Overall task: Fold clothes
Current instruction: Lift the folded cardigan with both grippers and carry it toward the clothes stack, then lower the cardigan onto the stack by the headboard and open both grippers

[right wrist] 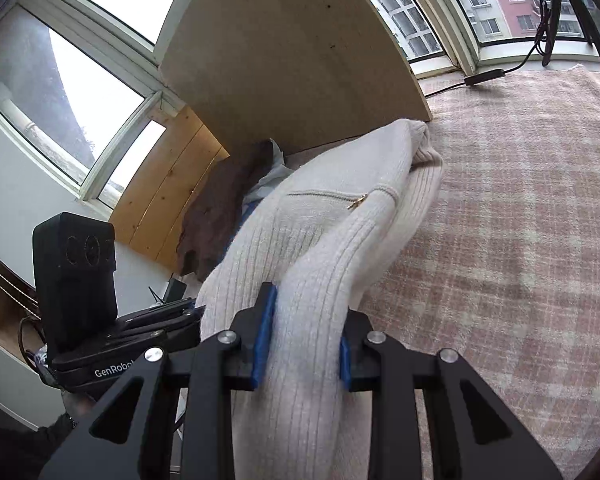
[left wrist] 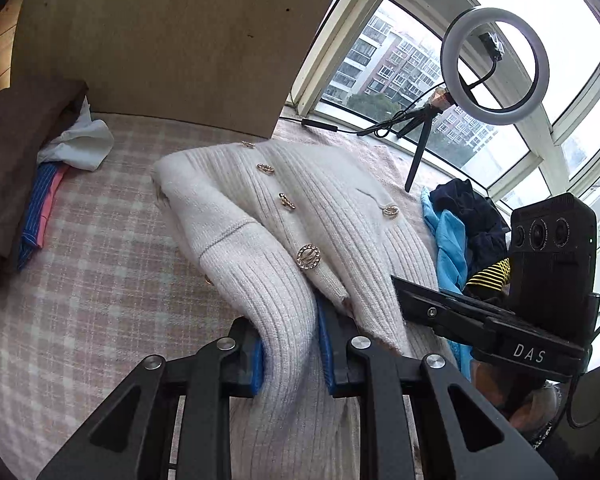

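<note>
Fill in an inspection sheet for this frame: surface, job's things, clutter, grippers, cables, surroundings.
Surface: pink plaid blanket.
Job's things: cream cardigan, buttoned, partly lifted.
Clutter: brown cloth, white cloth and striped cloth at left; blue and dark clothes at right.
Grippers: left gripper and right gripper both shut on cardigan.
Cables: black cable along the sill.
Surroundings: wooden board, ring light, windows.

Cardigan (left wrist: 300, 216) lies mid-blanket (left wrist: 100, 280); folded stack (left wrist: 24, 184) to its left, clothes heap (left wrist: 460, 232) right, board (left wrist: 160, 40) behind.
</note>
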Demonstrator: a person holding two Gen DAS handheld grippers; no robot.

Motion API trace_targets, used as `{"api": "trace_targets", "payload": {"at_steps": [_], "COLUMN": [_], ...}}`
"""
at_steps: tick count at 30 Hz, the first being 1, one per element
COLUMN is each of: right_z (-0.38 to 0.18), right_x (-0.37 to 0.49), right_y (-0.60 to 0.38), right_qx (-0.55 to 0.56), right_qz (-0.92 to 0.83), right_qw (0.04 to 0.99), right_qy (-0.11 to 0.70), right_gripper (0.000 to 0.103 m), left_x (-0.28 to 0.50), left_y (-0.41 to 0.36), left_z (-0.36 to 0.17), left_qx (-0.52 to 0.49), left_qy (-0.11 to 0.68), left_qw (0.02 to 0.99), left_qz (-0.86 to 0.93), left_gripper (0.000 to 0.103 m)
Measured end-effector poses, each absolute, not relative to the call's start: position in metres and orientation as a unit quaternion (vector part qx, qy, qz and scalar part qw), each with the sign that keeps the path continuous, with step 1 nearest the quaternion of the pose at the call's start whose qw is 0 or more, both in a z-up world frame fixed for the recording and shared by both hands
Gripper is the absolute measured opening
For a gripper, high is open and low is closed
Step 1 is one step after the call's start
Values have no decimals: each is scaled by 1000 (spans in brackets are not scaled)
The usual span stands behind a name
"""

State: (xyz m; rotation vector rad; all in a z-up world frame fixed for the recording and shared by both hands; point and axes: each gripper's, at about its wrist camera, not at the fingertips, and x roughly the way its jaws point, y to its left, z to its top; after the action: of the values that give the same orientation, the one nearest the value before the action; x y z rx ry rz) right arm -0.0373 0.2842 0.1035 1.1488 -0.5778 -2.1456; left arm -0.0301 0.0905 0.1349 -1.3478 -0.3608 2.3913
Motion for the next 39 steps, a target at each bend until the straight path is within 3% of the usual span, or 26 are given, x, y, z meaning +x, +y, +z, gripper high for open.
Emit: {"api": "trace_targets", "payload": {"at_steps": [18, 24, 28, 32, 34, 39], "right_z": [200, 195, 171, 93, 95, 161], "right_x": [-69, -113, -142, -178, -174, -163], "right_y": [11, -50, -71, -59, -40, -42], "right_qx": [355, 362, 374, 505, 499, 413], "right_qz": [-852, -853, -865, -826, -823, -877], "right_qw": [346, 335, 304, 218, 228, 236], "right_qy": [-167, -172, -137, -118, -148, -72], "right_gripper": [26, 26, 25, 25, 27, 28], "left_x": [-51, -97, -132, -156, -147, -137], "left_y": [-166, -218, -236, -277, -285, -279], "left_z": [227, 214, 162, 92, 103, 157], "left_qx": [-381, -379, -388, -470, -452, -381], "left_qy": [-21, -11, 32, -47, -72, -60], "left_qw": [160, 159, 127, 70, 64, 76], "left_qz": [910, 911, 912, 879, 887, 920], "left_gripper": [19, 19, 27, 31, 34, 30]}}
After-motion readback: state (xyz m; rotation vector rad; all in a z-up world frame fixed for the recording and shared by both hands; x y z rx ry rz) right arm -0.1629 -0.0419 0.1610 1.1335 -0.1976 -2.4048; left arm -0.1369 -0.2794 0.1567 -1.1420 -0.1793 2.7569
